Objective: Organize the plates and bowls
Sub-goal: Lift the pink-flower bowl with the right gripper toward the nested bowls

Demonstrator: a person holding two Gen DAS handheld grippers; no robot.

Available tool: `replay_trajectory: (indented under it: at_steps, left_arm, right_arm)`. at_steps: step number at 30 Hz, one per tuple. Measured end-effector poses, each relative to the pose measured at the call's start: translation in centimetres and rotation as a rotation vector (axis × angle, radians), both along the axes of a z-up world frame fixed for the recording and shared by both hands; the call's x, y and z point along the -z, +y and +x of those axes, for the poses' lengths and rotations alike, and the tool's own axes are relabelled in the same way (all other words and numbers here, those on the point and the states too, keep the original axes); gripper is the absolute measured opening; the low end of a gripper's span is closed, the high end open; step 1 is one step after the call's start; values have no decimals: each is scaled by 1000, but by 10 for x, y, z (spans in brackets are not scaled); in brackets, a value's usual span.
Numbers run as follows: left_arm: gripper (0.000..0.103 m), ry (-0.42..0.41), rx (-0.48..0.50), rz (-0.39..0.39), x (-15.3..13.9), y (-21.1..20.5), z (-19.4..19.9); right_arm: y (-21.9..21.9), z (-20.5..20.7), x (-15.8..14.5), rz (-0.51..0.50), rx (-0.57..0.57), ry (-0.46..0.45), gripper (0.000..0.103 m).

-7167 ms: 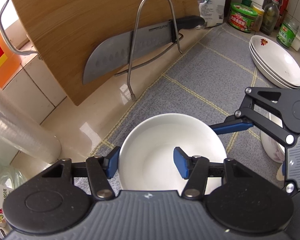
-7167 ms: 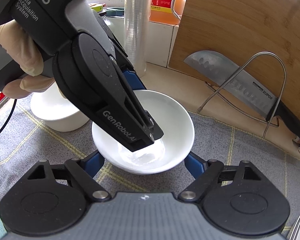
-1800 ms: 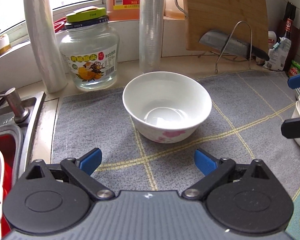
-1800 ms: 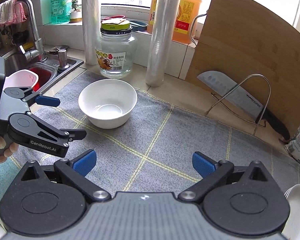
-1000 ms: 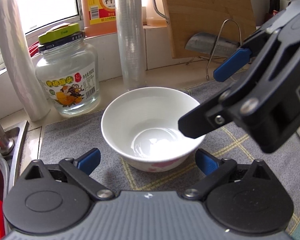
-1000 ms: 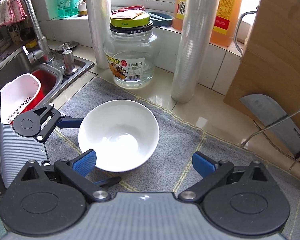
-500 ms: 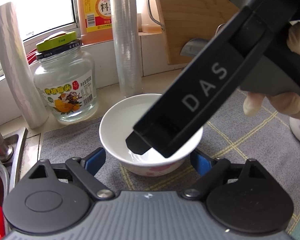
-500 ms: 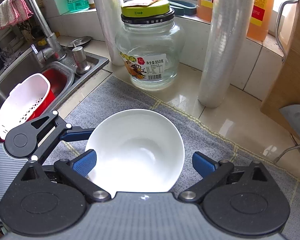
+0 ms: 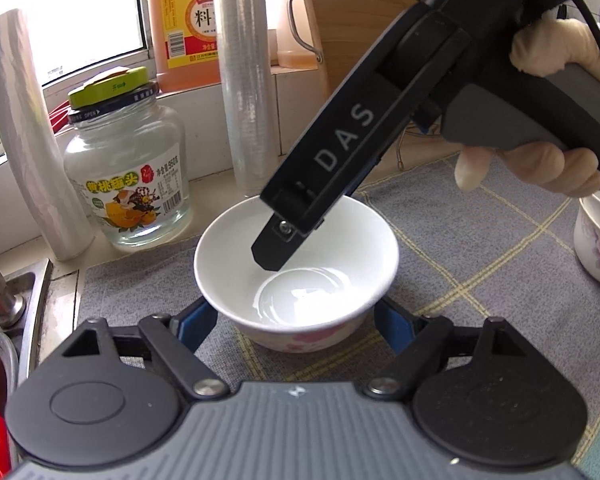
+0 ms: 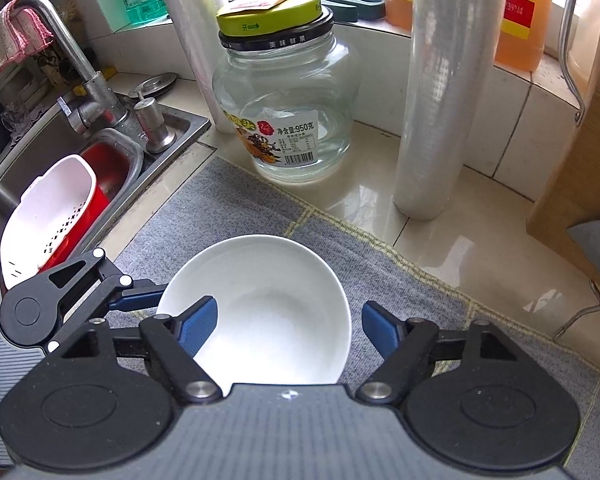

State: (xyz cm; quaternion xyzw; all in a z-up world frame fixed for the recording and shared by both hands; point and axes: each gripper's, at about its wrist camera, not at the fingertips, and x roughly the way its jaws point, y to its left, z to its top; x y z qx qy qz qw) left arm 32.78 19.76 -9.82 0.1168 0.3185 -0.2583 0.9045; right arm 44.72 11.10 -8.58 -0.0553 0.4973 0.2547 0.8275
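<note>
On the grey mat, toward its edge nearest the sink, sits the white bowl (image 10: pixel 260 304), upright, empty, pink flower print on its outer wall. Both my grippers are on it at once. My right gripper (image 10: pixel 288 328) comes down from above w/ its left pad inside the bowl and its right pad outside the rim, so the jaws straddle the bowl wall; they're closing now, but there's a visible gap btwn the outer pad and the rim, so no grip yet. My left gripper (image 9: pixel 296 324) sits low on the near side, jaws either side of the bowl's lower body and closing too; the blue pads look just at the bowl's wall, partly hidden behind it, so I can't tell if they press. Outward from there: glass jar (image 10: pixel 288 104) w/ green lid stands on the counter just past the mat's far edge, a roll of cling film (image 10: pixel 440 92) beside it, a second roll behind the jar, orange bottle on the sill. Sink (image 10: pixel 24 184) lies off the mat's left edge w/ a white strainer over a red basin. At the mat's right edge in the left view another flowered bowl (image 9: pixel 598 240) shows, cut off by the frame. Progress, as I judge it: this bowl is not yet lifted or stacked, so it's prob. mid-pick; carrying it over to the other bowl is left, and plates aren't in view, so I can't say how that part stands.
</note>
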Motion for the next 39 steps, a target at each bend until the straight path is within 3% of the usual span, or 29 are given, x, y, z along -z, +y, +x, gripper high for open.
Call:
replay_trajectory:
  at_steps: [14, 18, 39]
  left_arm:
    - [87, -15, 5, 21, -1, -1, 1]
    - [87, -21, 10, 31, -1, -1, 1]
    - [86, -31, 50, 59, -15, -5, -10]
  right_arm:
    - [3, 3, 1, 14, -29, 13, 80]
    - [1, 6, 5, 16, -15, 28, 70]
    - [-1, -17, -12, 10, -8, -18, 70]
